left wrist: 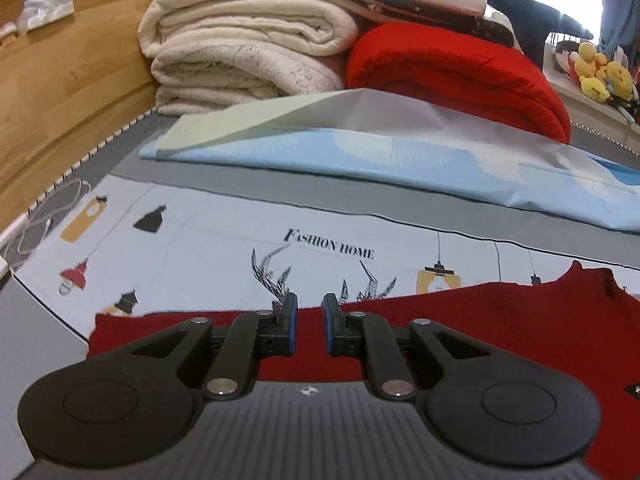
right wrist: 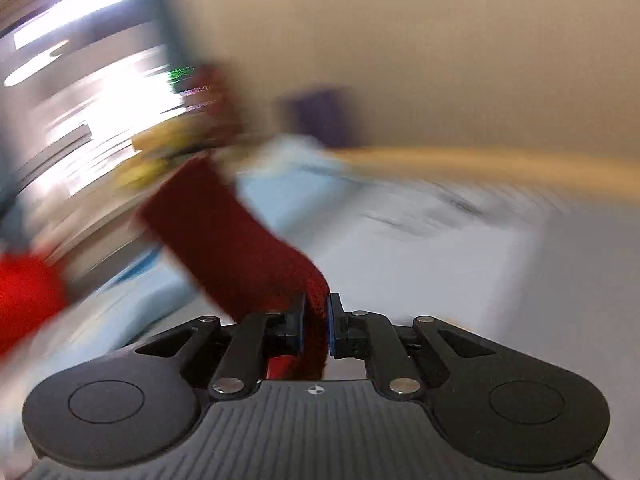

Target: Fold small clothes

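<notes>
A small red knit garment (left wrist: 480, 320) lies flat on a printed mat (left wrist: 200, 248) in the left wrist view. My left gripper (left wrist: 310, 328) hovers over its near edge, with a narrow gap between the blue-padded fingers and nothing held. In the right wrist view, which is heavily blurred, my right gripper (right wrist: 316, 328) is shut on a strip of the red garment (right wrist: 224, 240). The strip rises from the jaws up and to the left.
Beyond the mat lie a folded light-blue sheet (left wrist: 360, 156), a stack of cream blankets (left wrist: 240, 48) and a red folded blanket (left wrist: 460, 68). A wooden bed frame (left wrist: 60, 80) runs along the left. Plush toys (left wrist: 600, 72) sit at the far right.
</notes>
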Tool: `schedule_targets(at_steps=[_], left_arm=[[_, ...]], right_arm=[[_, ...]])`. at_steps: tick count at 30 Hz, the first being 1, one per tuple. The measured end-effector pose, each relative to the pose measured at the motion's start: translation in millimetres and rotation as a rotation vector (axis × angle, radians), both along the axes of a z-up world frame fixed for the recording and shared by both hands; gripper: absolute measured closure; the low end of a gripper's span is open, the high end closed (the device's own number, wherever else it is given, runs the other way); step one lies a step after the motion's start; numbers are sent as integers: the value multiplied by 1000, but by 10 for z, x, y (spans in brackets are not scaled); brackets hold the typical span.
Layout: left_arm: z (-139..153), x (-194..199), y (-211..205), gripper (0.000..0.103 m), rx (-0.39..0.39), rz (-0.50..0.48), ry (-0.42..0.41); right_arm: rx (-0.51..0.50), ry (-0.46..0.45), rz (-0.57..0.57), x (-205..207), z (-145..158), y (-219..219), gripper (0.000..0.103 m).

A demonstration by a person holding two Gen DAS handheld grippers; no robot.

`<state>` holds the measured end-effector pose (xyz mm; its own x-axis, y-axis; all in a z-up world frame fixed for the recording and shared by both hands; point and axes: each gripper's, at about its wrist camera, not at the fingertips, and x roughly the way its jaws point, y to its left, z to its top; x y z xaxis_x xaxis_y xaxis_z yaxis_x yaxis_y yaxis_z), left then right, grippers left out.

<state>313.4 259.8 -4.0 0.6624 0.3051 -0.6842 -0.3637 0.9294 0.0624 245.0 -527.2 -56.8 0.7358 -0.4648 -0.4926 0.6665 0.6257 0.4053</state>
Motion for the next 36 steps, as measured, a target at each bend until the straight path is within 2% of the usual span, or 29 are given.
schedule_targets(at_steps=[3, 5, 7, 10, 12, 14, 16, 17, 20, 23, 24, 26, 28, 31, 34, 36], left_arm=[[-13, 10, -45, 89, -20, -10, 9], [-19, 11, -95, 81, -19, -22, 12], [-29, 8, -157, 75, -20, -35, 12], [-58, 12, -241, 75, -17, -55, 19], [-77, 20, -281, 75, -18, -66, 24], [-92, 32, -320, 75, -18, -76, 29], [-94, 40, -350, 75, -18, -81, 29], [-94, 41, -365, 75, -21, -84, 28], [-118, 55, -418, 75, -39, -104, 37], [-186, 73, -479, 75, -99, -145, 65], [-216, 80, -501, 75, -134, -163, 79], [-304, 82, -593, 75, -201, -225, 121], [-400, 55, -735, 75, -245, -292, 160], [-625, -29, -989, 70, -320, -420, 247], [-940, -178, -1239, 70, -285, -514, 351], [-1238, -317, -1328, 70, -255, -542, 466]], right_arm=[[184, 52, -138, -282, -370, -362, 93], [289, 62, -171, -382, -535, -467, 92], [338, 65, -175, -434, -624, -502, 92], [415, 35, -176, -500, -700, -606, 90], [458, 26, -176, -521, -759, -638, 85], [491, 28, -166, -513, -807, -687, 65], [487, 39, -168, -524, -800, -674, 69], [484, 45, -154, -518, -810, -688, 91], [411, 103, -171, -548, -760, -694, 92], [393, 109, -195, -615, -789, -757, 91], [391, 122, -181, -594, -808, -759, 84], [407, 170, -134, -505, -831, -718, 81], [358, 242, -101, -433, -735, -608, 70], [281, 285, -83, -413, -527, -390, 68], [253, 266, 14, -419, -340, -65, 68], [241, 281, 113, -430, -243, 194, 68]])
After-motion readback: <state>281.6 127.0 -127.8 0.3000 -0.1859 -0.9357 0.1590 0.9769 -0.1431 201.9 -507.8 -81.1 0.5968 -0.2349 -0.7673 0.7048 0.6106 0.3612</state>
